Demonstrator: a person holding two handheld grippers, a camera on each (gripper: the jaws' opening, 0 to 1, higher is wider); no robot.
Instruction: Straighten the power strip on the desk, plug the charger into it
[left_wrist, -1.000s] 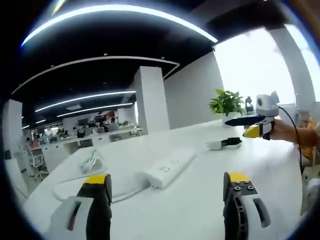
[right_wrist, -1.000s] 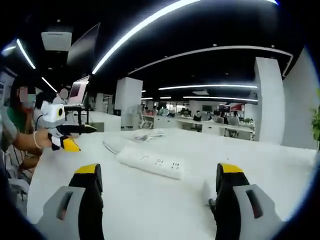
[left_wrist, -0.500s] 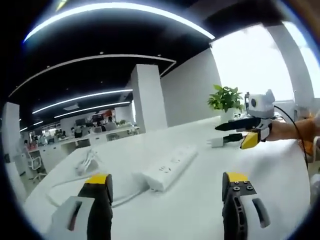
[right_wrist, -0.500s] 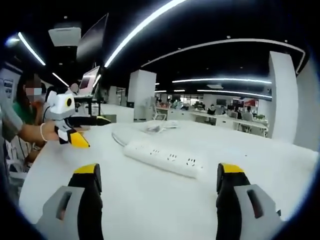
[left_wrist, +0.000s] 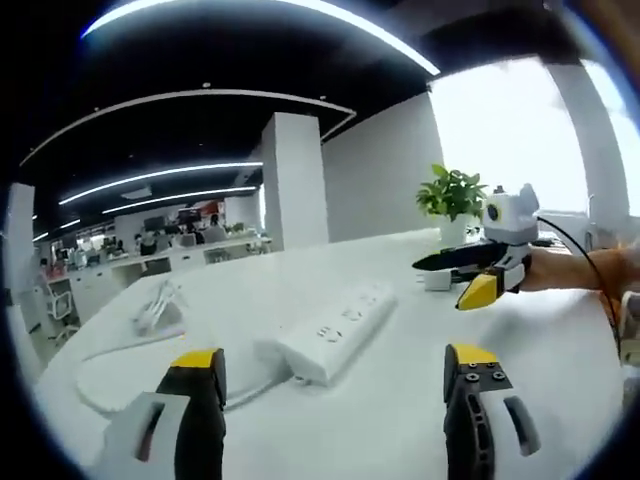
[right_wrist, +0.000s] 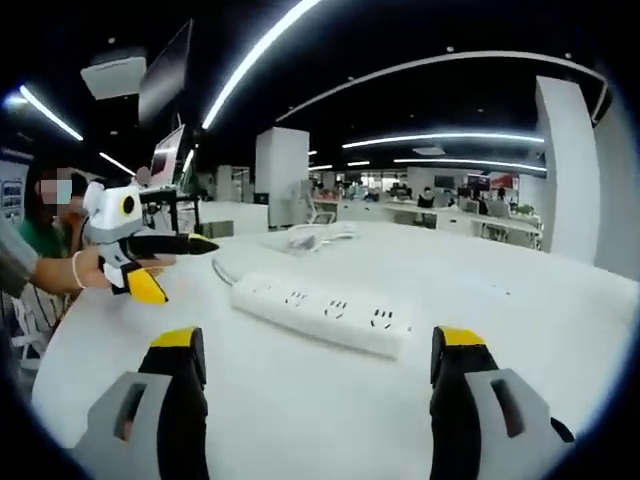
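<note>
- Strip (left_wrist: 325, 339) lies askew on the white surface (left_wrist: 400, 420), its cable (left_wrist: 110, 345) looped off one end; seen nearer and larger than a second ago, so both tongs are judged to be closing in.
- Charger (left_wrist: 437, 281) partly hidden behind the right tongs (left_wrist: 466, 277); no grasp seen.
- Left tongs (left_wrist: 335, 375) spread wide, empty, strip just ahead.
- Right tongs' jaws stand wide apart in the right gripper view, empty.
- Straightening judged not yet begun.
- Room: open office, plant (left_wrist: 452, 196), pillar (left_wrist: 295, 180), ceiling strip lights.
</note>
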